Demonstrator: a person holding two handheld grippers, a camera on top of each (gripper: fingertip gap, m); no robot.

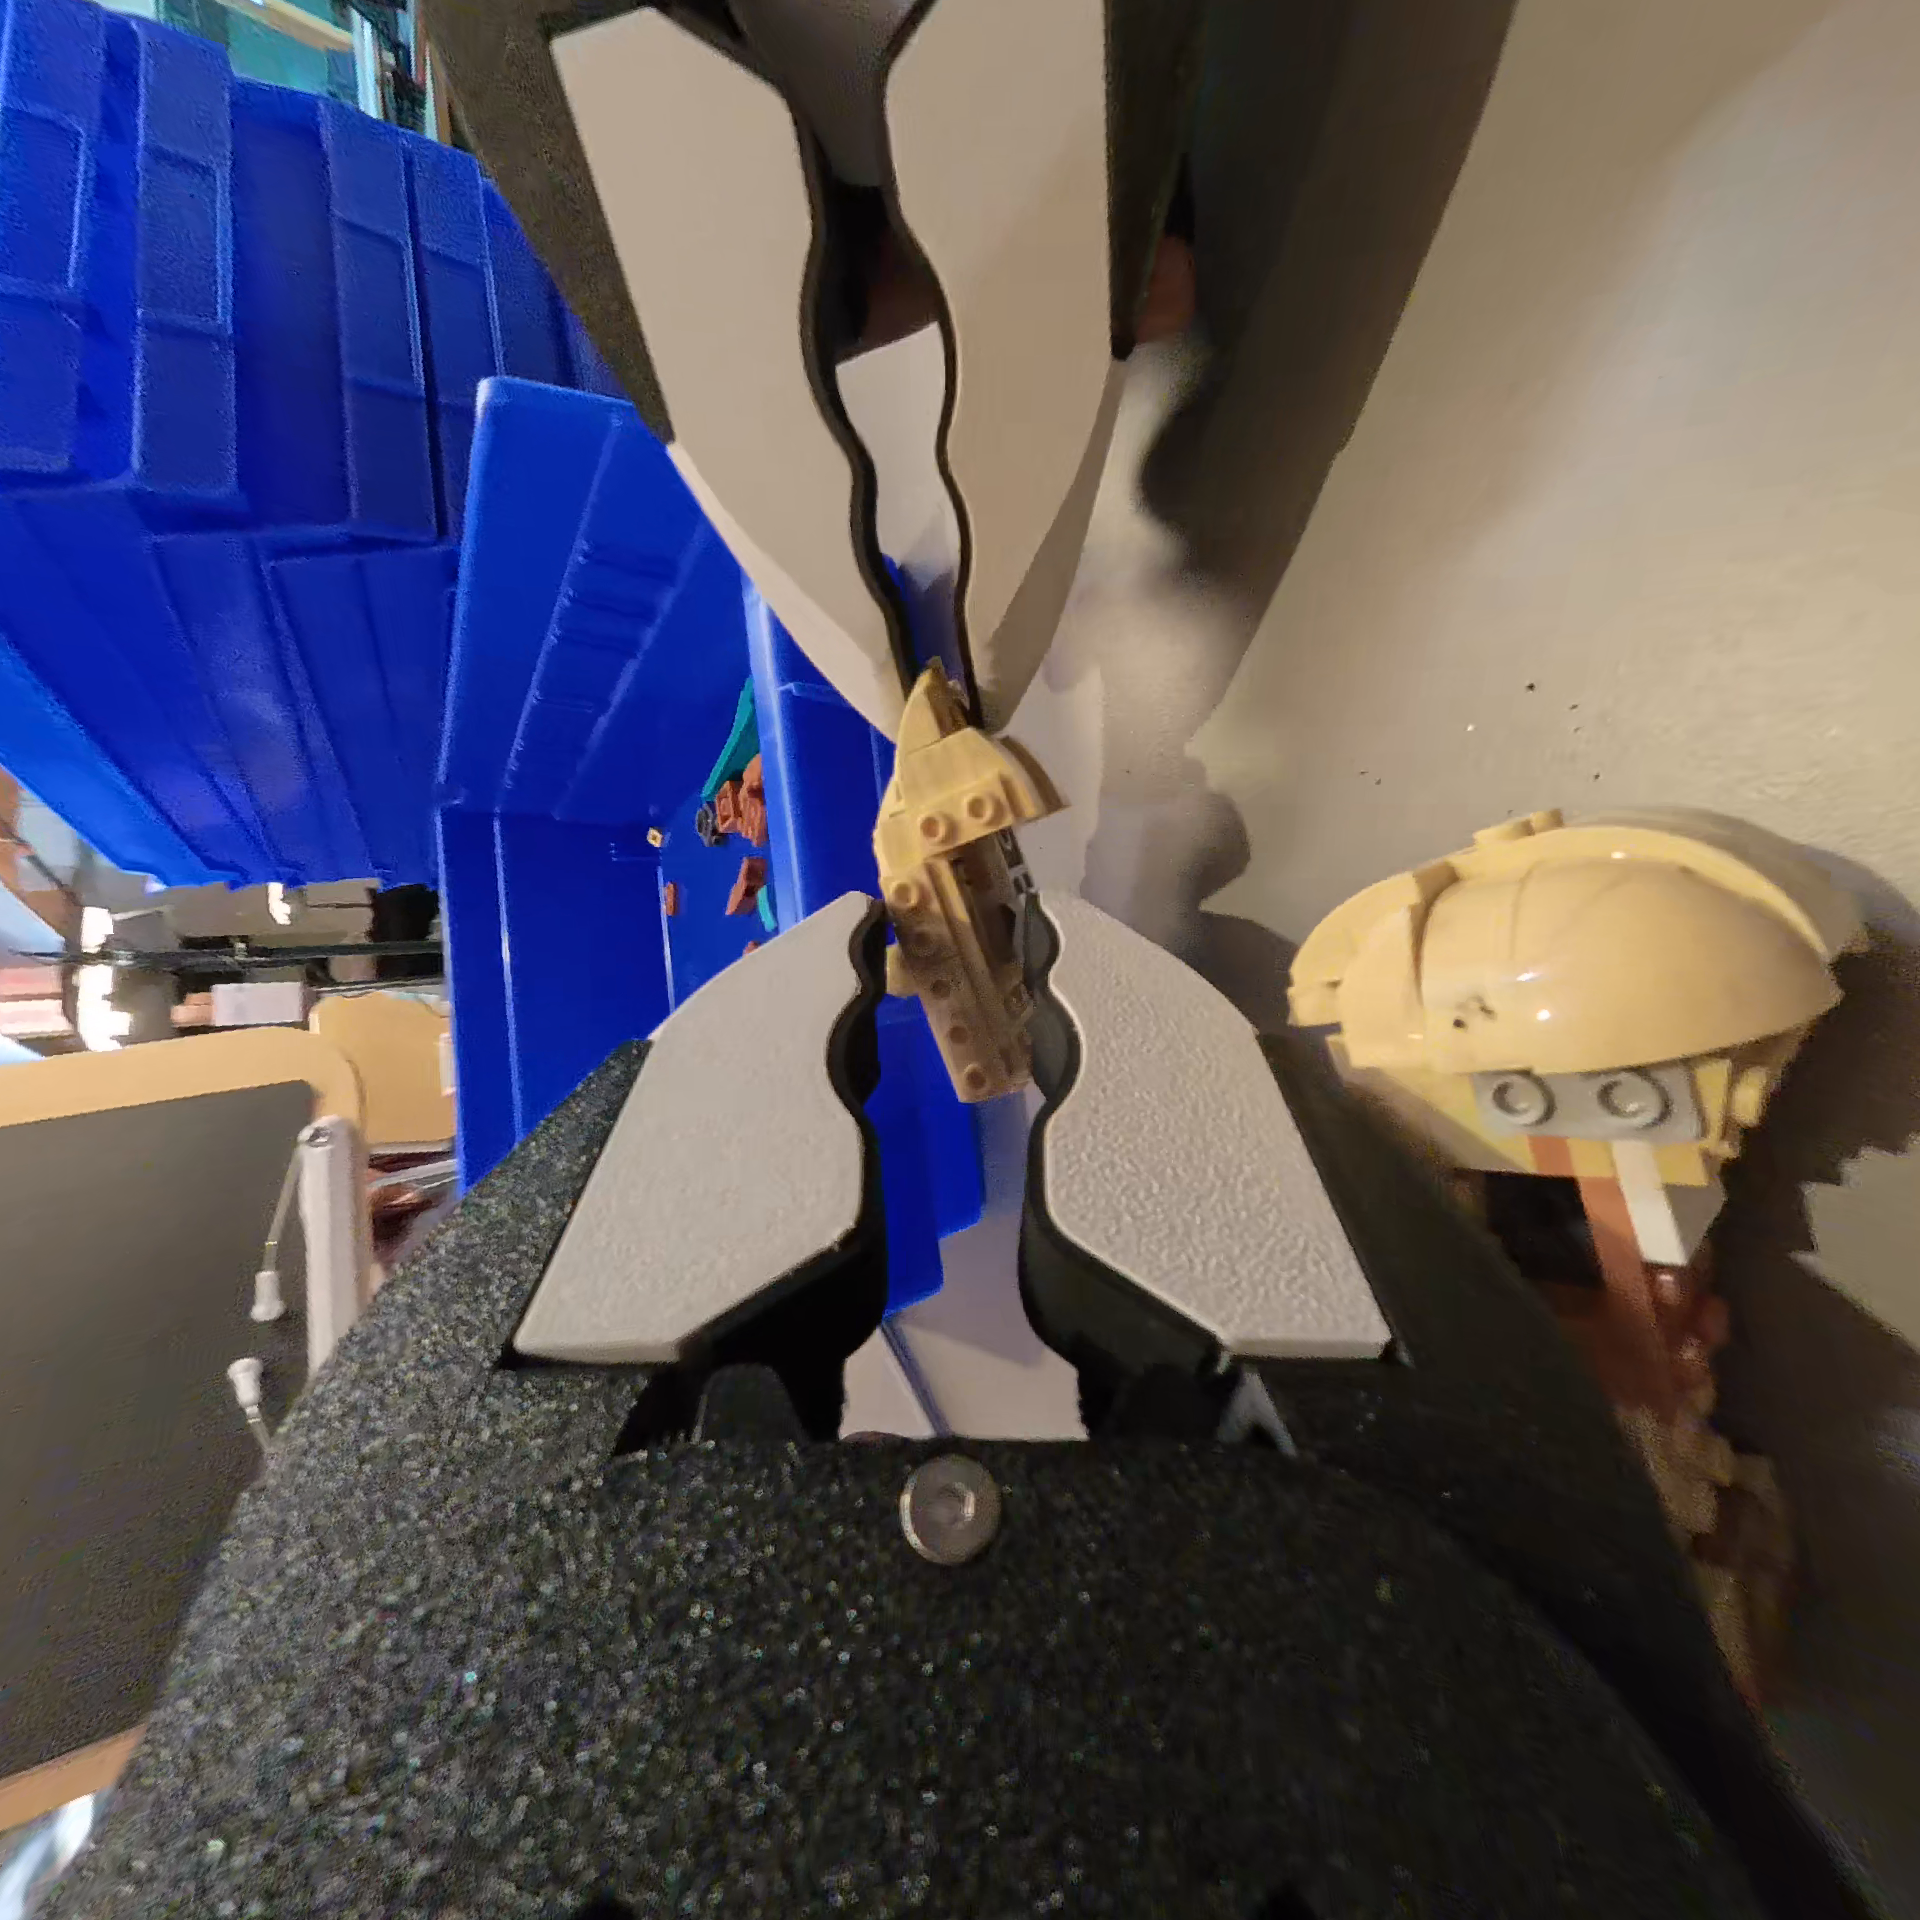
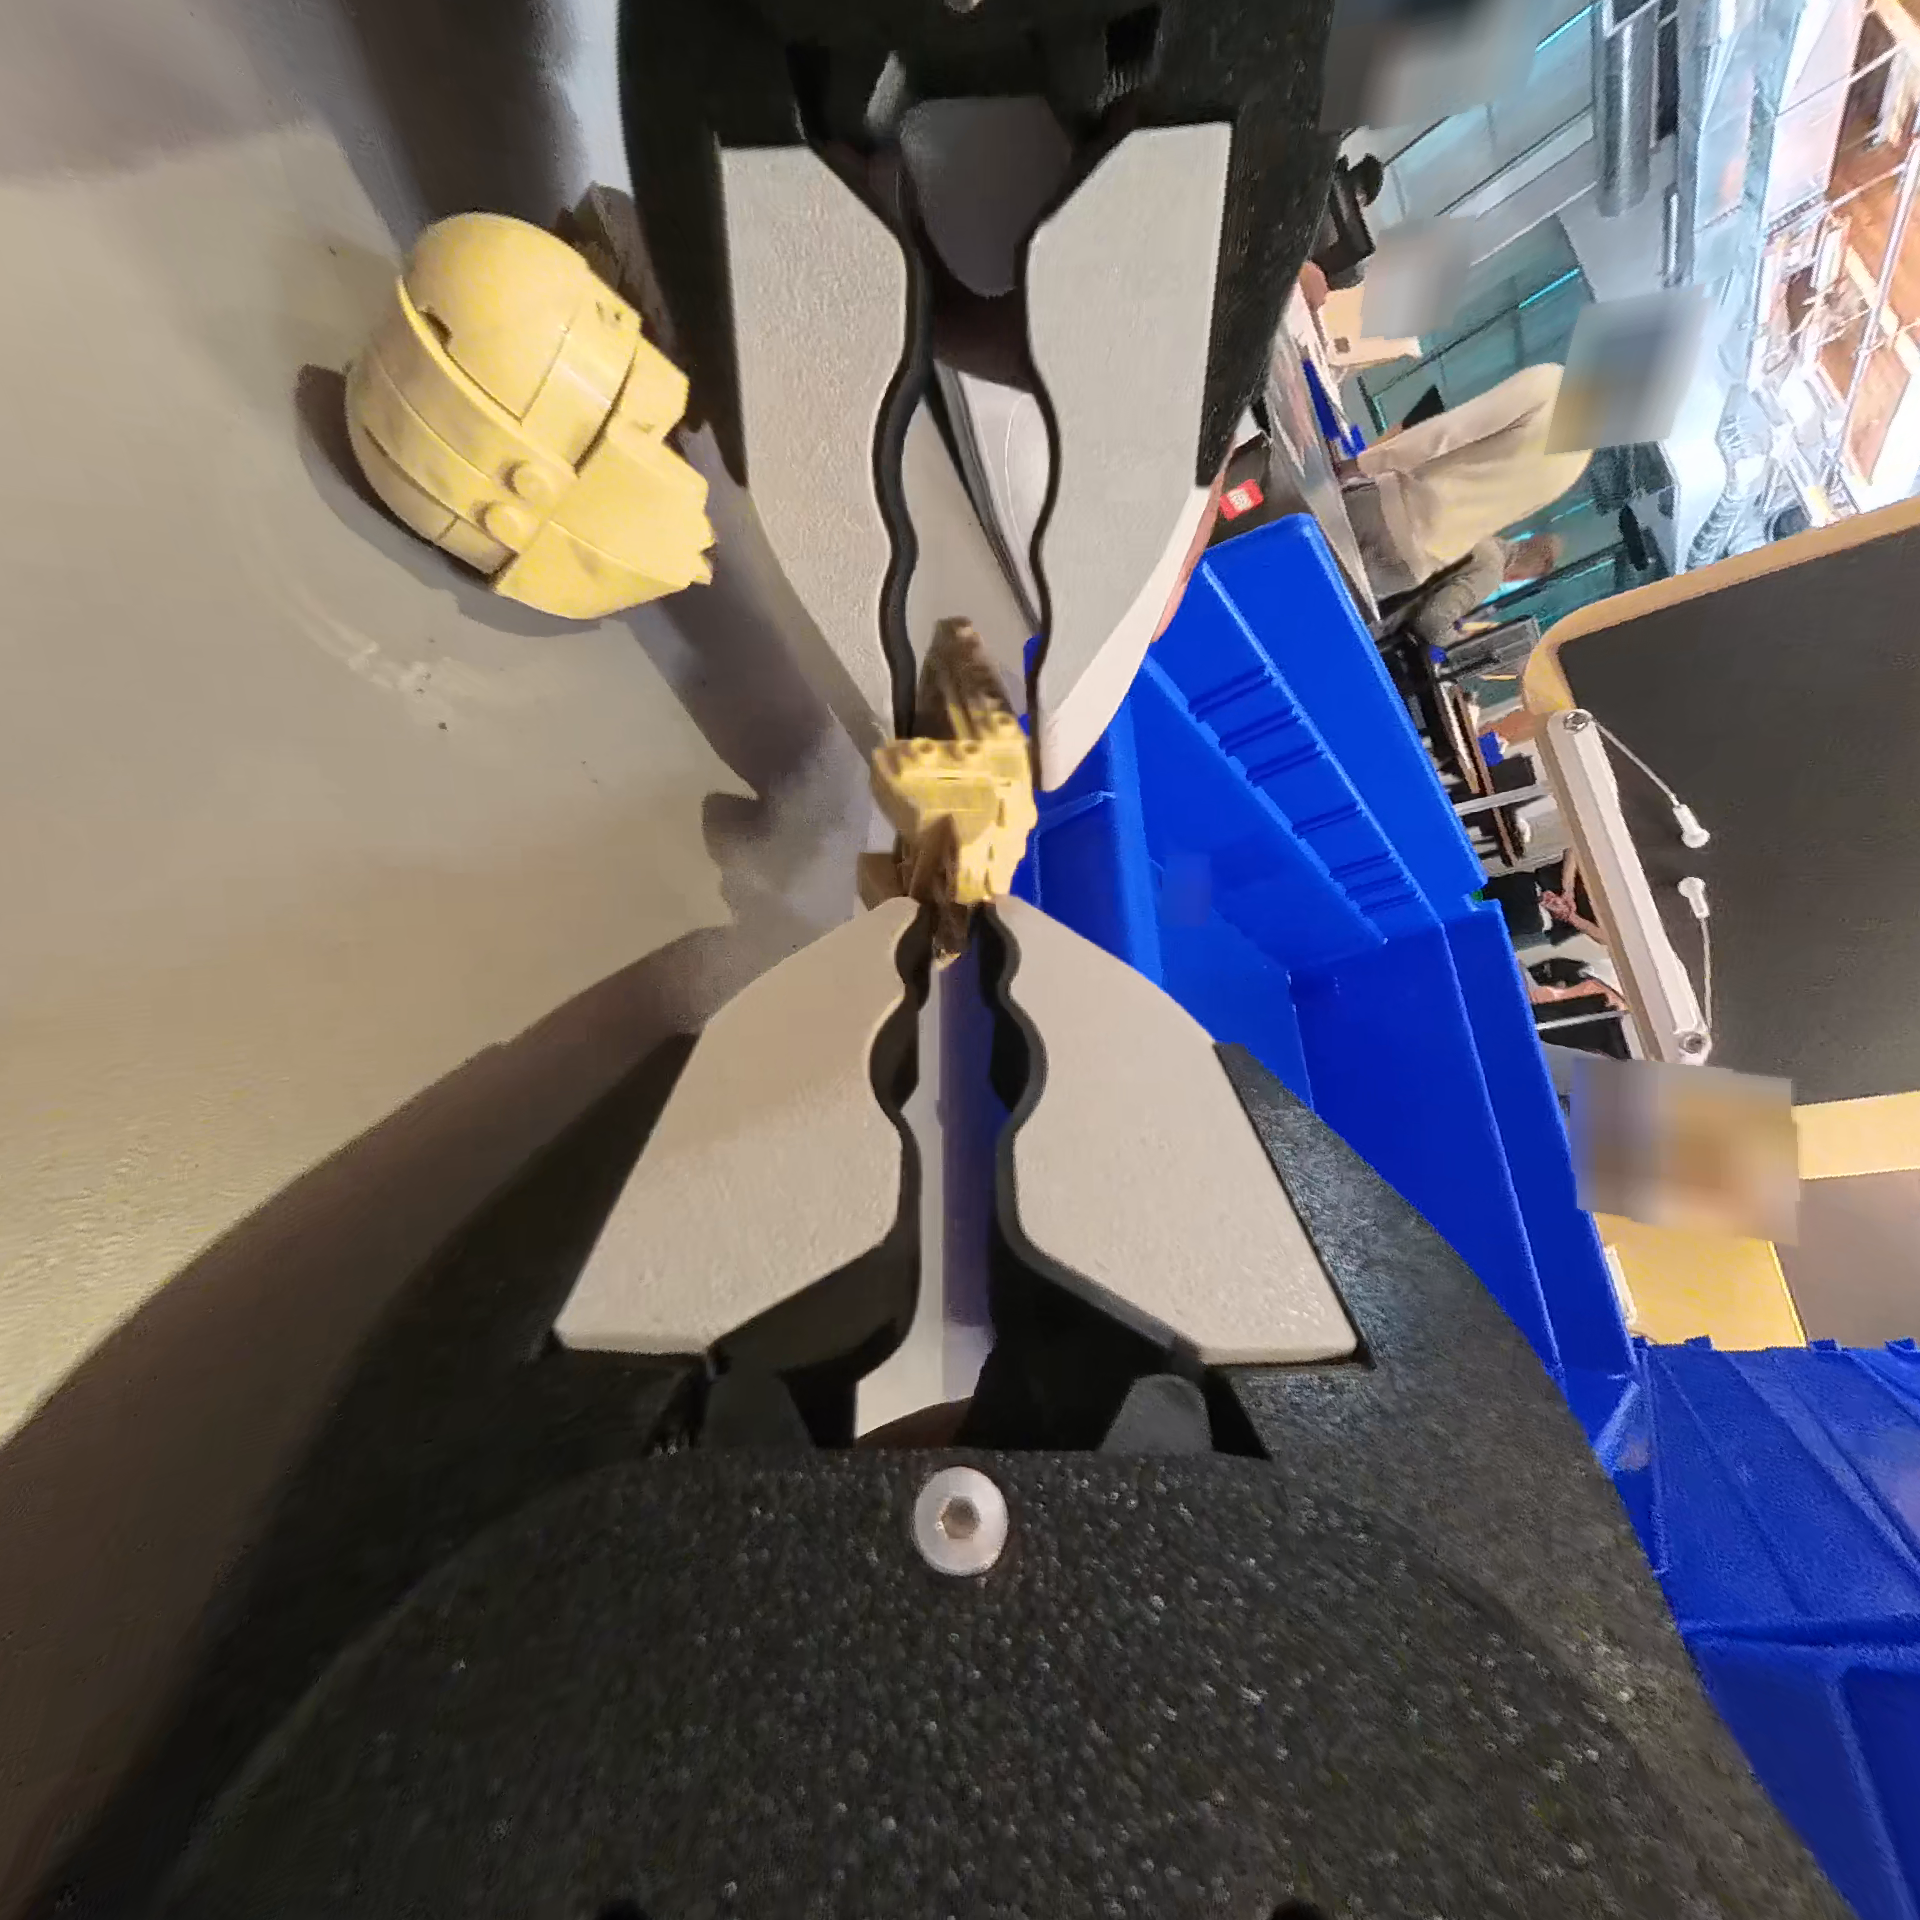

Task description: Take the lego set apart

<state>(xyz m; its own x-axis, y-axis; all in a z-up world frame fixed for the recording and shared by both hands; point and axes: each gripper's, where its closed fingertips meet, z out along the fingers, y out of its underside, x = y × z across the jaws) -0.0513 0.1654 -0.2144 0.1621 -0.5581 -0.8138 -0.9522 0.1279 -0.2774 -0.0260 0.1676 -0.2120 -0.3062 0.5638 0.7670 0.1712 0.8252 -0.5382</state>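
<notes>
Between the two grippers, above the table (image 1: 1558, 520) beside the blue bins (image 1: 540, 831), a tan brick piece (image 1: 961, 935) is pinched at both ends, left gripper (image 1: 961, 982) and right gripper (image 2: 951, 940) each clamped on it; opposing pull could snap it apart or drop it.

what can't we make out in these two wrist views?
- Tan brick assembly: its far end is hidden between the right tool's pads, left wrist view.
- Domed tan brick model: underside dark and blurred, left wrist view.
- Small bricks in blue bin: too small to identify.
- Background room: mosaic patches, right wrist view.
</notes>
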